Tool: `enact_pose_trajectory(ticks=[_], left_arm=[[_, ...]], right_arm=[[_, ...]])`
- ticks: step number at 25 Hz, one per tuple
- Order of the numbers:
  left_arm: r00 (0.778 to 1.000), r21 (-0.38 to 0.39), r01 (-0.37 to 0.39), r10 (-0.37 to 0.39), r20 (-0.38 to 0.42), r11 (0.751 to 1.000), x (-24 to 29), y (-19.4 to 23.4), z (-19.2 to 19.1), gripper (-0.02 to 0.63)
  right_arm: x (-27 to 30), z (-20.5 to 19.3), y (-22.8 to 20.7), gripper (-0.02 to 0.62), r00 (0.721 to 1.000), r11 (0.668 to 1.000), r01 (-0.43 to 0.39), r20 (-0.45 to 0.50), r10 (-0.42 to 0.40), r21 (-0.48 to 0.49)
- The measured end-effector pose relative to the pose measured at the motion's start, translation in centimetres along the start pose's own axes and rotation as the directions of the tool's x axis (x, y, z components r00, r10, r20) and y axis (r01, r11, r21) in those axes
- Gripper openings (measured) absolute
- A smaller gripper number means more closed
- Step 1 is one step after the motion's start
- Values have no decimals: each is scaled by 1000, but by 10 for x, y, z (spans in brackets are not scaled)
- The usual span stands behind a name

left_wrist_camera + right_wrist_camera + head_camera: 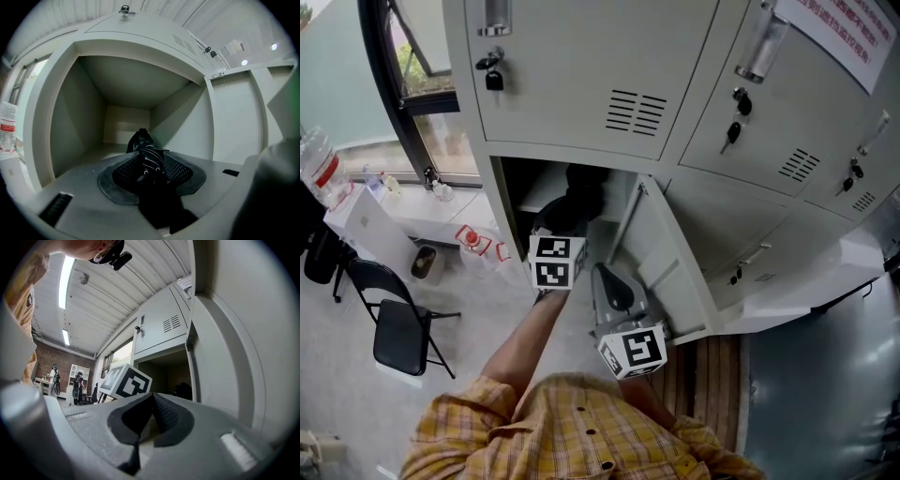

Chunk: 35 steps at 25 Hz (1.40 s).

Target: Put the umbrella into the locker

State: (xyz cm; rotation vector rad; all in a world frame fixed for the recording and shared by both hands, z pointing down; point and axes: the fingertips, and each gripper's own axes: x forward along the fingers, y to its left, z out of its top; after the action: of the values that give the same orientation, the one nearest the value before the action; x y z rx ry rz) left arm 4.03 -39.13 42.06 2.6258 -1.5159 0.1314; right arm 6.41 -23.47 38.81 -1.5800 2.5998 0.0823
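Checked shirt (572,431) nearest; both grippers at the open locker (70,117).
Left gripper (152,169): jaws clamped on the folded black umbrella (140,139), which reaches inside the open compartment, its tip short of the back wall. Right gripper (150,404): jaws together, nothing between them, held just outside, beside the open door (675,272). Keys (492,75) hang in the closed doors above.

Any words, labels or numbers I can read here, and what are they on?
White paper notice on the grey upper locker door: red print, too blurred to read.
Red label on the clear plastic bottle: too small to read.
Red-and-white packet: print unreadable.
No legible numbers.
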Motion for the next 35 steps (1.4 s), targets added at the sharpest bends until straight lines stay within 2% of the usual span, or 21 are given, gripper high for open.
enact_pose_trajectory(ticks=[4,14,29,34,35], left_arm=[[1000,36,-9,9,3,999,8,0,-2,164],[1000,50,-20,20,11,999,26,1,-2,166],[1000,71,21,-22,7,997,44,0,-3,167],[998,74,45,-48,35,996,38,-6,-5,289],[998,69,43,-46,43,997,36,-6,-5,296]], right_arm=[[1,0,0,-3,1000,1000,1,2,-1,-13],[-1,0,-3,-3,1000,1000,18,1,-18,-22],[-8,4,-3,-3,1000,999,20,2,-20,-44],[-11,7,1,-3,1000,999,19,6,-19,-42],[-12,8,2,-3,1000,999,18,7,-17,-44]])
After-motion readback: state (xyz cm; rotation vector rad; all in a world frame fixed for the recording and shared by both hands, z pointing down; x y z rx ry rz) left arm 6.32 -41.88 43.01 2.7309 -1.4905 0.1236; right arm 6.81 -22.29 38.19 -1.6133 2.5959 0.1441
